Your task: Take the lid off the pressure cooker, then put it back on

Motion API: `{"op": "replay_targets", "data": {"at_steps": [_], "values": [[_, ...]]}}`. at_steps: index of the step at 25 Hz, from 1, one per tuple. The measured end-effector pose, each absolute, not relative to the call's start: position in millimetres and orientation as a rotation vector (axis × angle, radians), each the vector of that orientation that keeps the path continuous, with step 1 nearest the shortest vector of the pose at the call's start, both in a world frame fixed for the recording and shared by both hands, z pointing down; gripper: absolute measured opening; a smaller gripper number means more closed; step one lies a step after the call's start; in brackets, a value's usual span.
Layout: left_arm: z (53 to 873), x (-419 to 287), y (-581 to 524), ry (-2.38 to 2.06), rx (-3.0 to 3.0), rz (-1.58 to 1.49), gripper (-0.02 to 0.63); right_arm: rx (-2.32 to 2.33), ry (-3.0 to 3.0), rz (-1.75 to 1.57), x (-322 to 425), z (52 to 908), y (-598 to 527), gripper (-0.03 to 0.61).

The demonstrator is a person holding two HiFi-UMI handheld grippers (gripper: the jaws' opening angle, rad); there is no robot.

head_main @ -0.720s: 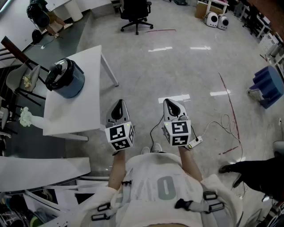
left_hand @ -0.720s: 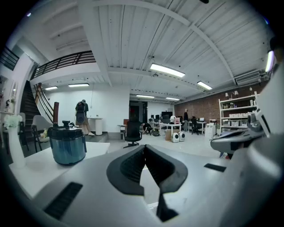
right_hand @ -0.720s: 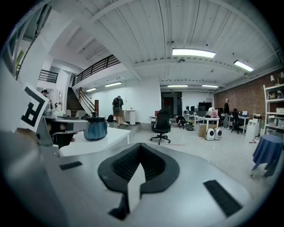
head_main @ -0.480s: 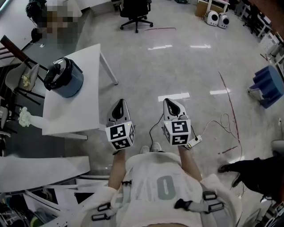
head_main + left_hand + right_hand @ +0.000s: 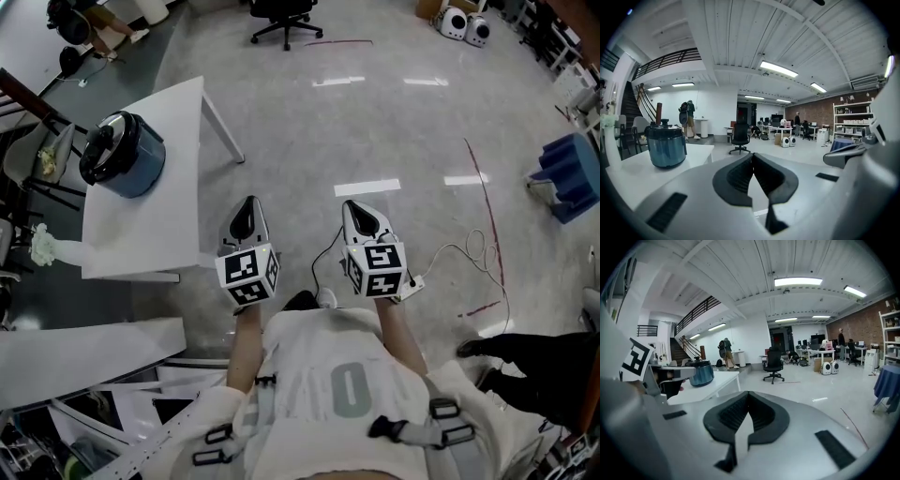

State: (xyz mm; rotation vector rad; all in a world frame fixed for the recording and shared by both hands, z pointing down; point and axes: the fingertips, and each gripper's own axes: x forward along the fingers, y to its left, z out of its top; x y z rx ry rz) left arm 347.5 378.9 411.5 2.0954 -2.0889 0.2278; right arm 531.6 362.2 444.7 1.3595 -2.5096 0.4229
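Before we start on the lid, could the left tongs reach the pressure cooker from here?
Probably not yet: the left tongs are shut over the floor beside the table, well short of the pressure cooker near its far edge. Nothing stands between them, so stepping closer should do.

Glossy grey floor [image 5: 375, 112] lay throughout, white surface [image 5: 150, 220] stood upper left, black office chair [image 5: 284, 14] at top, strip lights [image 5: 778, 69] glowed.

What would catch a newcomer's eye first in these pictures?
A blue pressure cooker, its black lid on, stands at the far left of a white table. Nearer, the left gripper and right gripper hang over the floor, jaws shut and empty, short of the cooker.
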Motion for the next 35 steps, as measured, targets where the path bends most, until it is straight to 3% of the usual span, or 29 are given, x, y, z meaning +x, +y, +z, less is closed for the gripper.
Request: {"op": "replay_targets", "data": {"at_steps": [14,35], "values": [[426,336,306,-2.088,2.072,0.206,0.018,1.262,-2.533,0.407,512,458,293,0.009],[434,277,81,-2.037,2.093,0.242,0.018,1.251,-2.536,0.463,448,457,65,0.009]]}}
